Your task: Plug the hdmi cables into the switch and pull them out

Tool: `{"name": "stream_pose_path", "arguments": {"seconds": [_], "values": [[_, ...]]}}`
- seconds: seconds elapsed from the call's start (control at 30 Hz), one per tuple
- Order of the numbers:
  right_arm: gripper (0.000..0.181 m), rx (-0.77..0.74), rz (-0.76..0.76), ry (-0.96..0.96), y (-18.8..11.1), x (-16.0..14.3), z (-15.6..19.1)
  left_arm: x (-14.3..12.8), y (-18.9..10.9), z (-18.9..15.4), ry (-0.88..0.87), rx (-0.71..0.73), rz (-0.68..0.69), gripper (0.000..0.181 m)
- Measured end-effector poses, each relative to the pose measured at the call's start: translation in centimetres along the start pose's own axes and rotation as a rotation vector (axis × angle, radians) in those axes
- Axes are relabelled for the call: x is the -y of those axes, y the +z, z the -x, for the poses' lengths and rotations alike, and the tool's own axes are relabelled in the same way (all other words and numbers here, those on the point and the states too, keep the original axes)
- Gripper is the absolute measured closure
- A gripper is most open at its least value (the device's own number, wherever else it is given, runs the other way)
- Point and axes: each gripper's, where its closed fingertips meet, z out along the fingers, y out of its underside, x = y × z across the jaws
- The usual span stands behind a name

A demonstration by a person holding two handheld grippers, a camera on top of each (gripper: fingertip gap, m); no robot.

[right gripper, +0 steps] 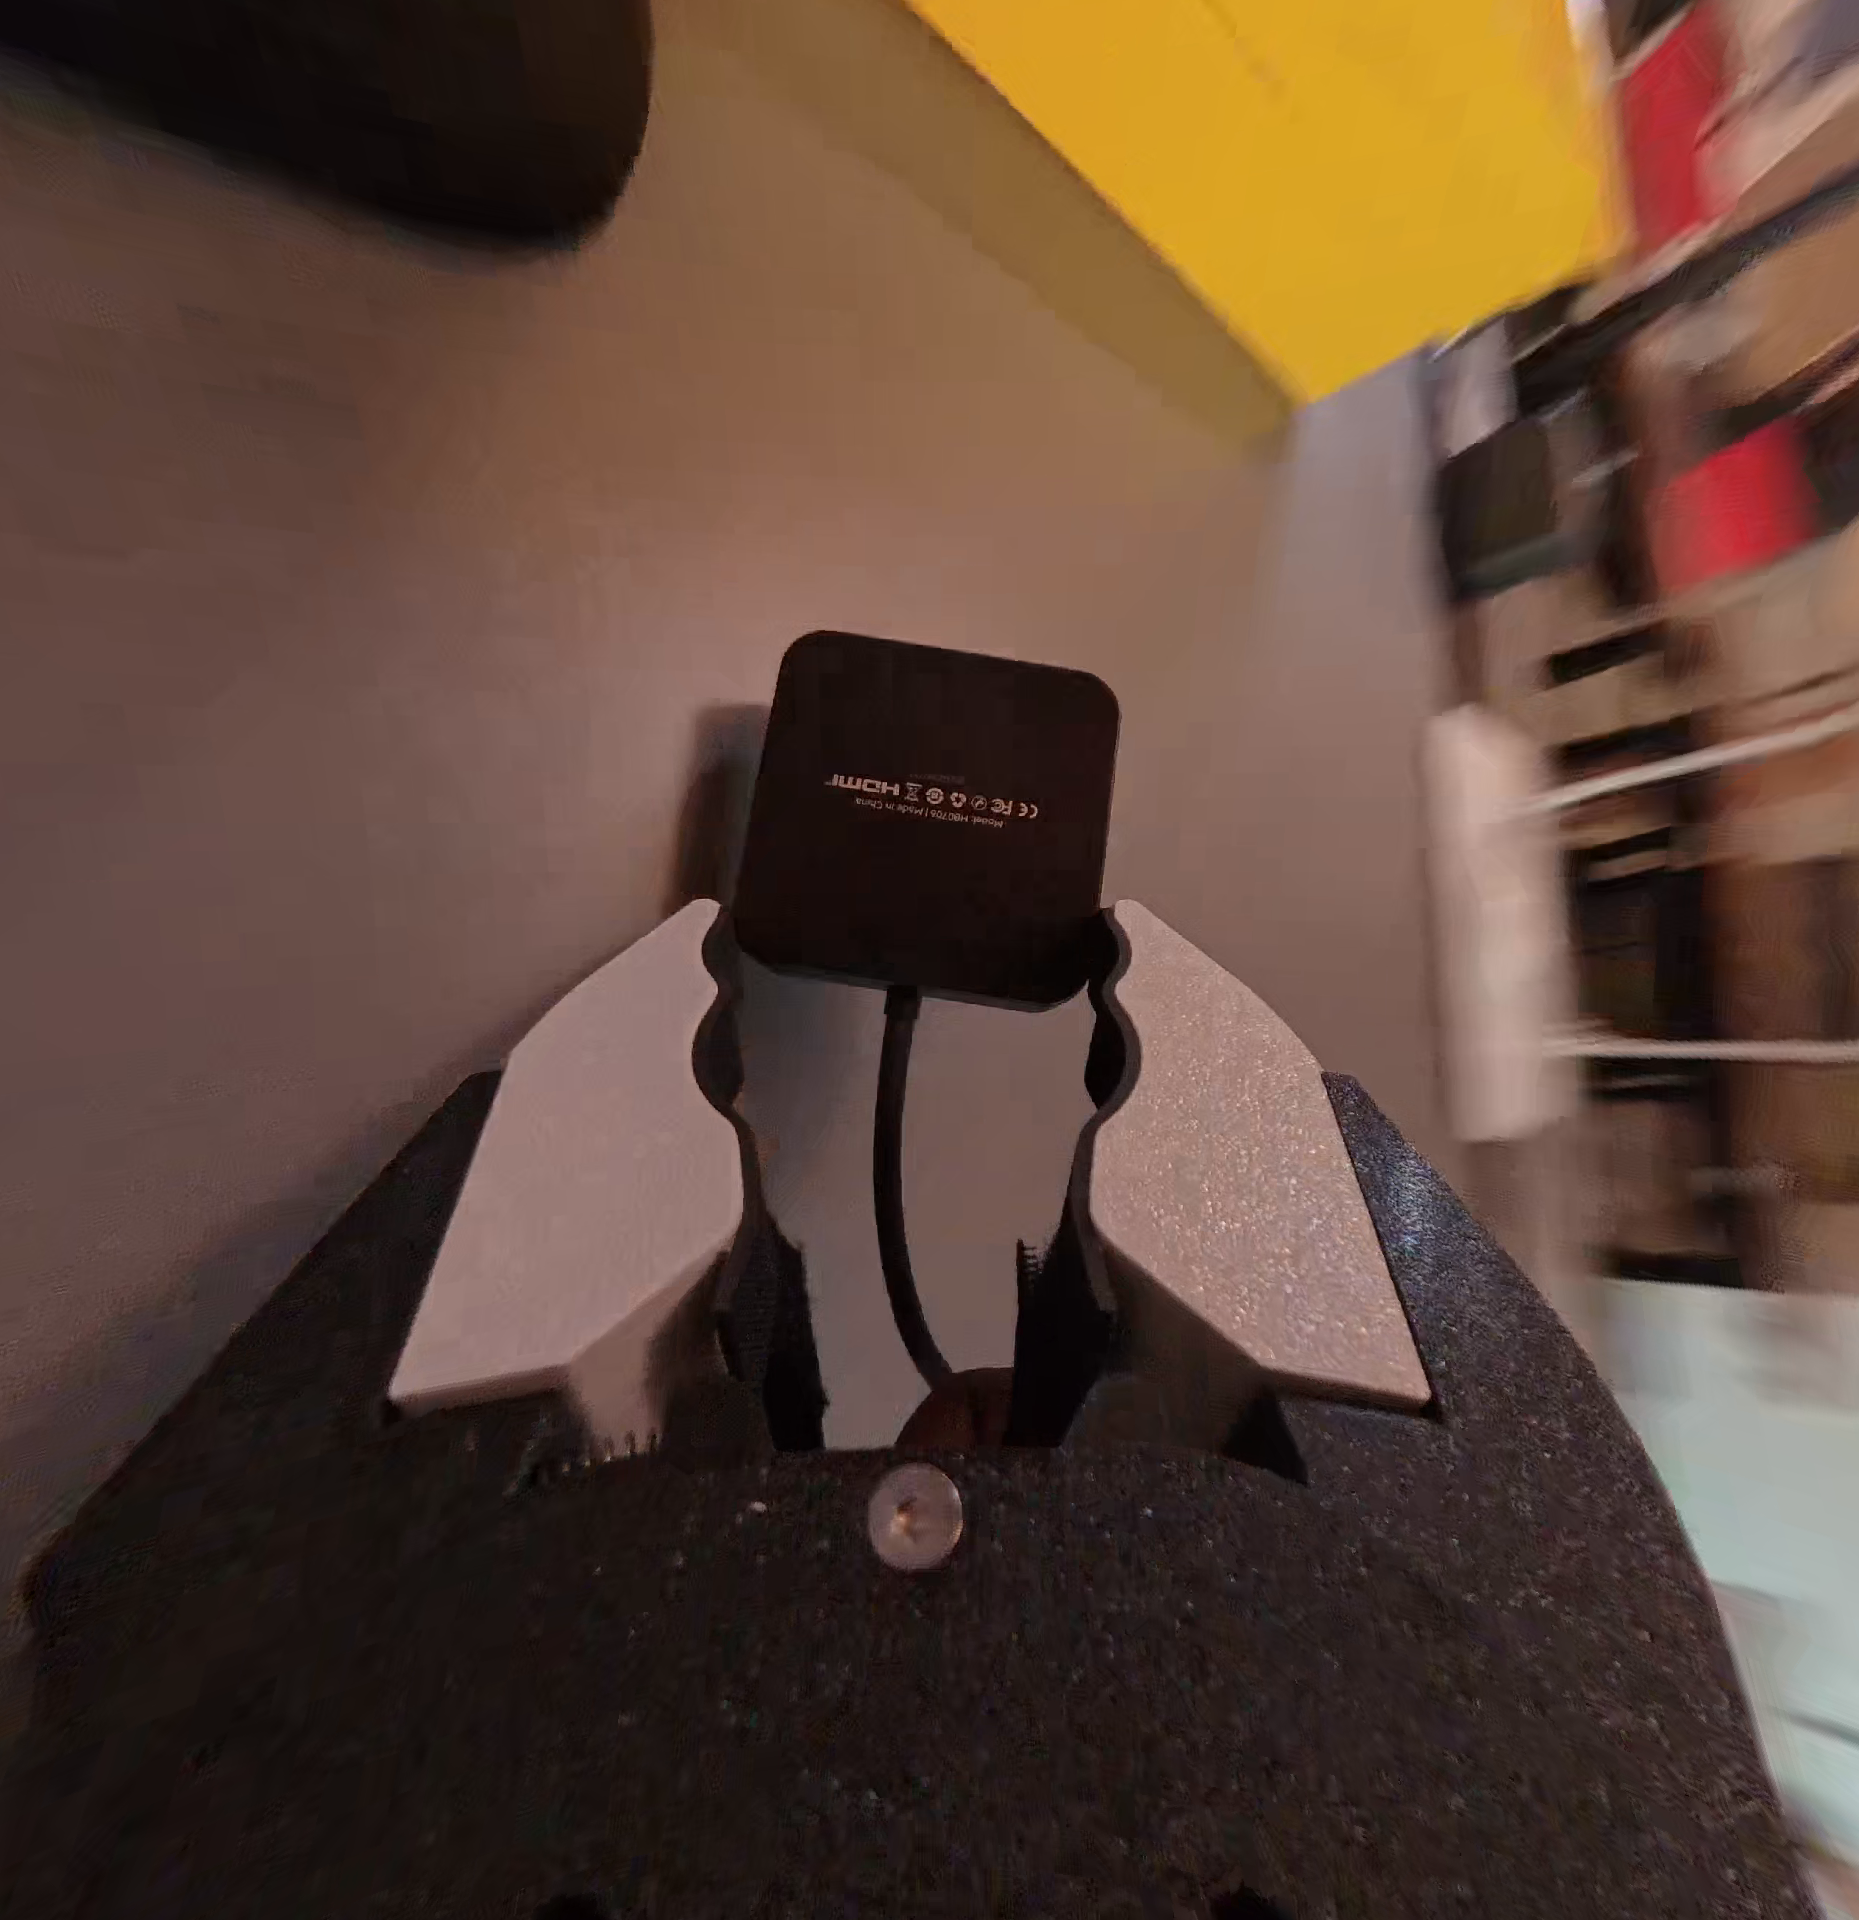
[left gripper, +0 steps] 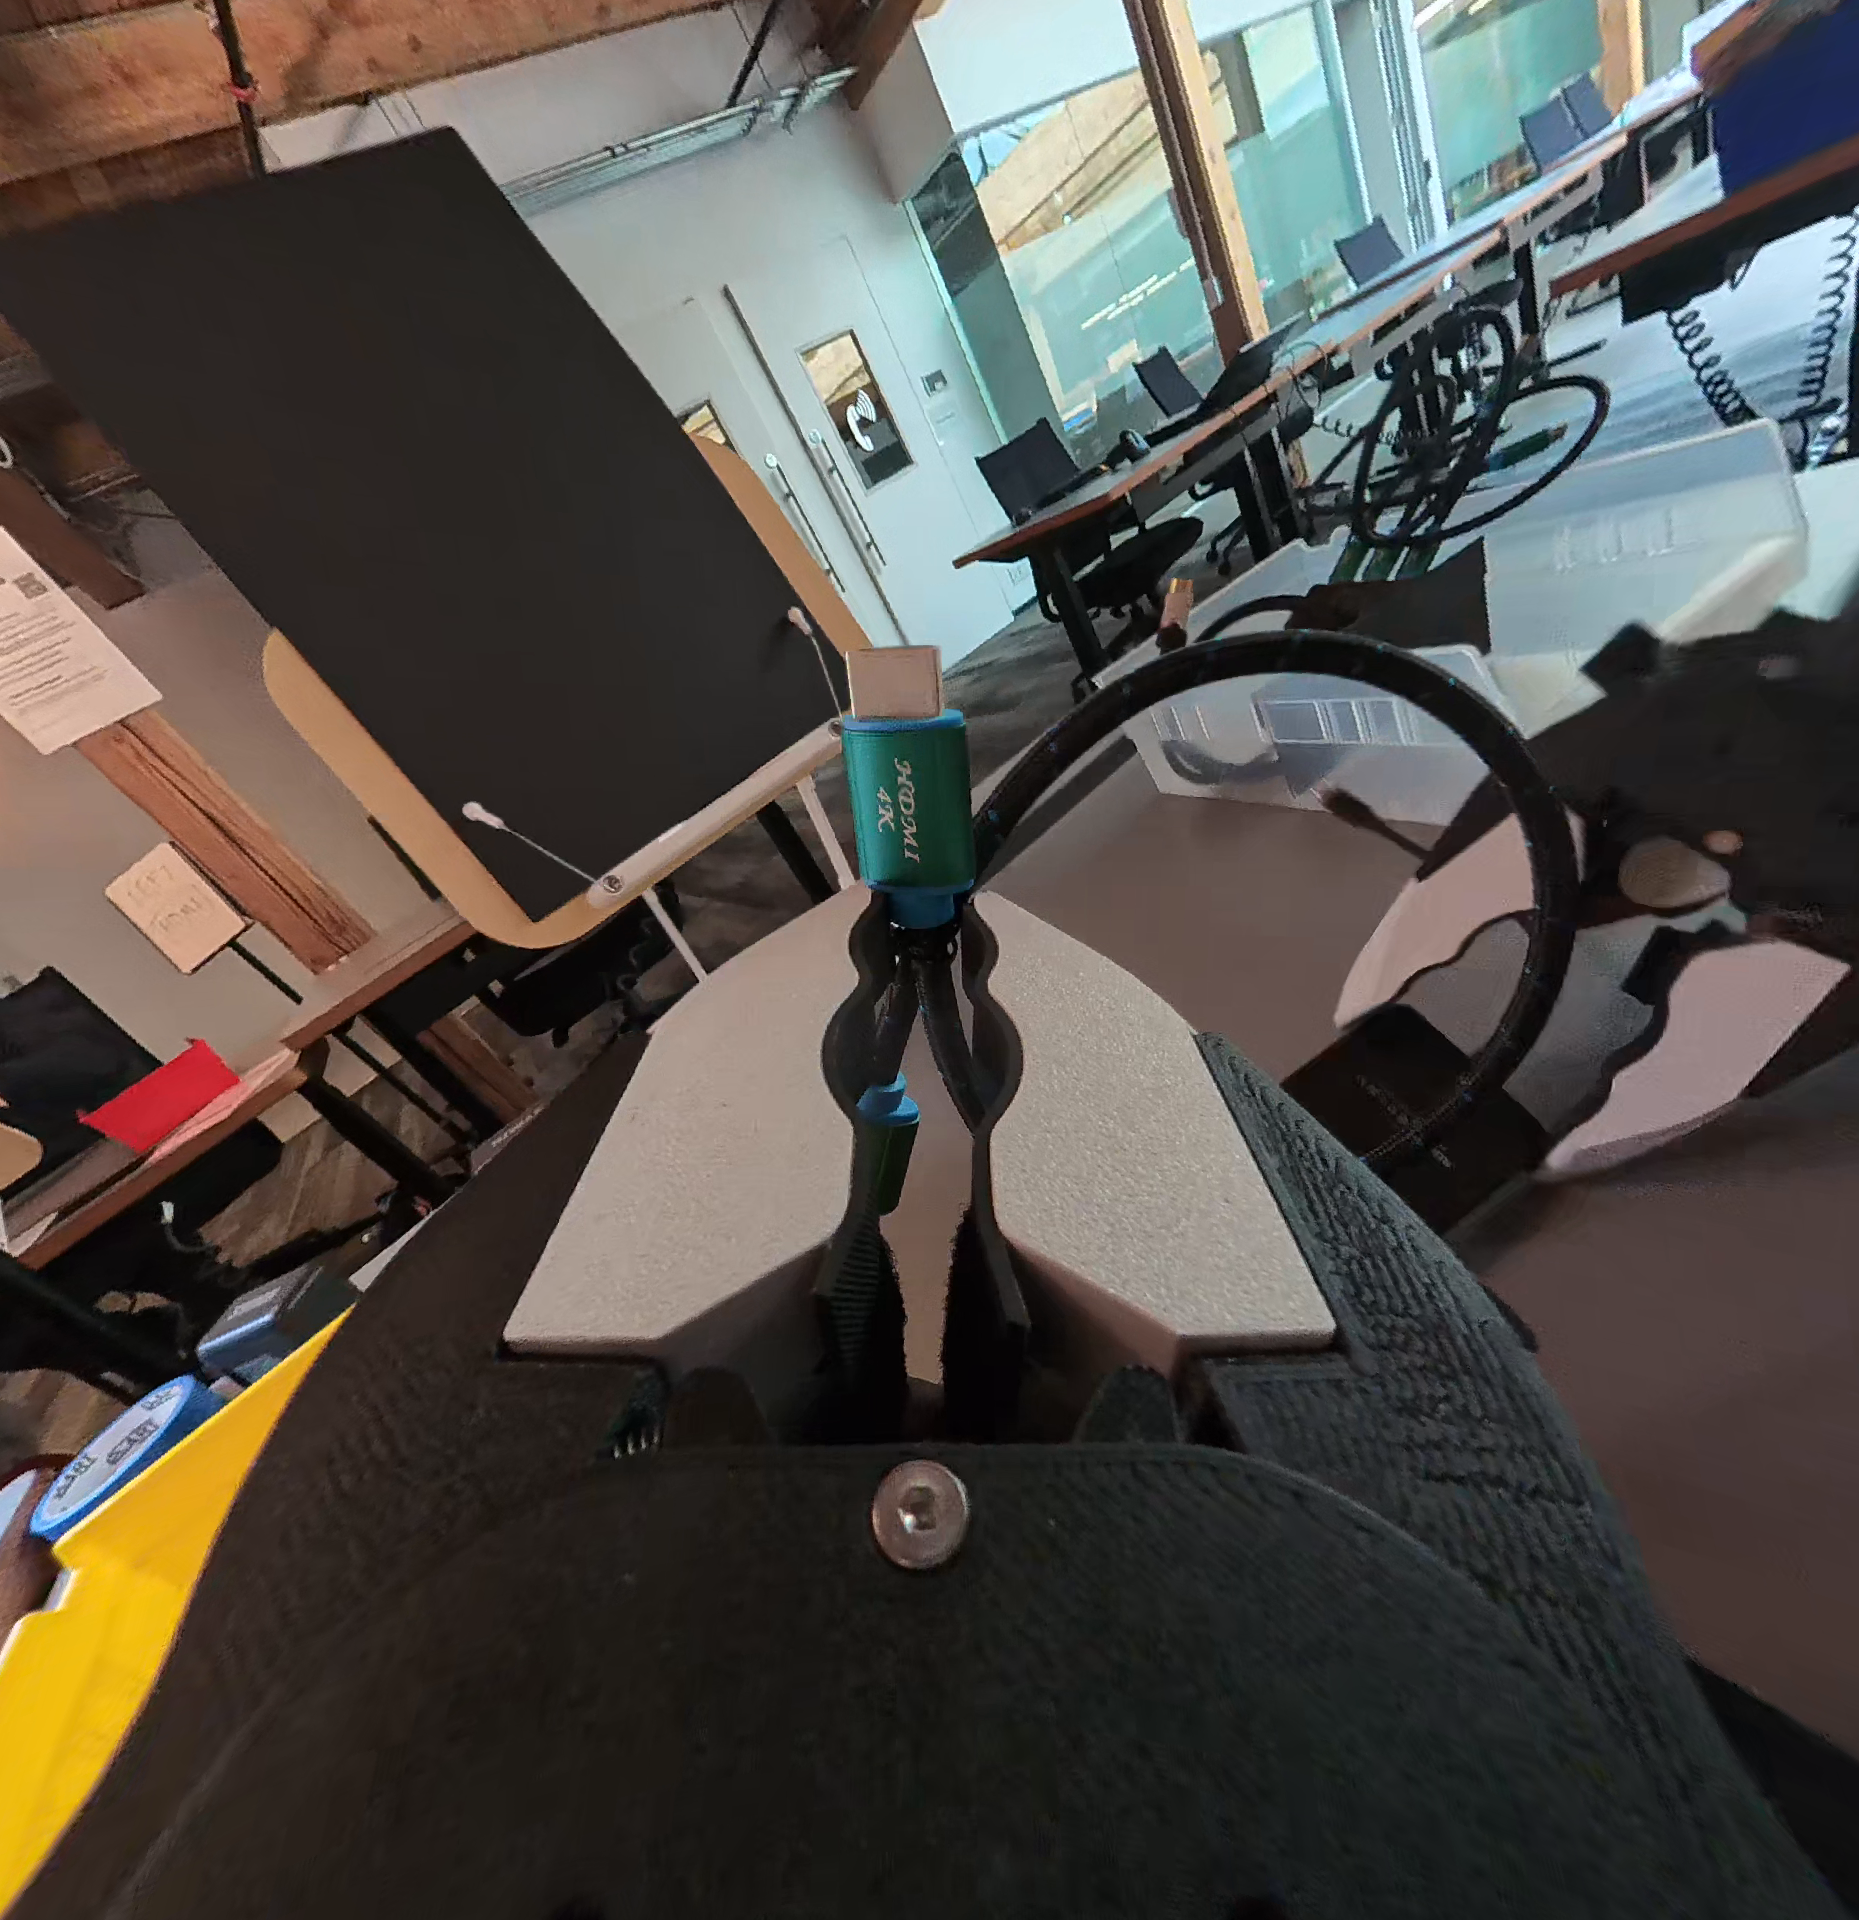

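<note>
In the left wrist view my left gripper (left gripper: 920, 925) is shut on a black braided HDMI cable (left gripper: 1424, 707) just below its teal plug (left gripper: 904, 800). The plug points up and away, and its metal tip (left gripper: 894, 681) is bare. A second blue-green plug (left gripper: 889, 1132) hangs low between the fingers. The cable loops right toward my right gripper (left gripper: 1590, 977), which is blurred. In the right wrist view my right gripper (right gripper: 914, 935) is shut on the near edge of a black square switch (right gripper: 925, 821), underside facing the camera. The switch's own thin cable (right gripper: 899, 1195) runs back between the fingers.
The grey table (right gripper: 385, 623) lies under both grippers. A yellow box (left gripper: 125, 1558) and a blue tape roll (left gripper: 125, 1455) sit at the lower left. A clear plastic bin (left gripper: 1372, 748) stands behind the cable loop. A black board (left gripper: 385, 468) leans at the left. Blurred shelves (right gripper: 1683, 727) are at the right.
</note>
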Motion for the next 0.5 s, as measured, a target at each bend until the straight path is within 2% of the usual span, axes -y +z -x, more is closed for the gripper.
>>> {"name": "stream_pose_path", "arguments": {"seconds": [0.07,0.13,0.33,0.47,0.5], "values": [[0.116,-0.181,0.046,-0.299,-0.5,-0.1,-1.1,0.1,-0.4,0.3,-0.006,0.008,-0.009,0.169],[0.116,-0.259,0.023,-0.407,-1.0,0.4,-1.4,-0.2,-0.6,0.4,-0.010,0.010,-0.006,0.169],[0.116,-0.361,-0.098,-0.349,-2.7,1.8,-3.1,-0.8,-0.5,-0.1,0.001,-0.006,0.022,0.168],[0.116,-0.332,-0.234,-0.351,-4.3,2.6,-3.3,-1.0,-0.4,-0.7,0.048,-0.032,0.055,0.168],[0.116,-0.283,-0.248,-0.374,-4.5,2.4,-2.8,-1.1,-0.4,-0.9,0.054,-0.044,0.063,0.168]]}}
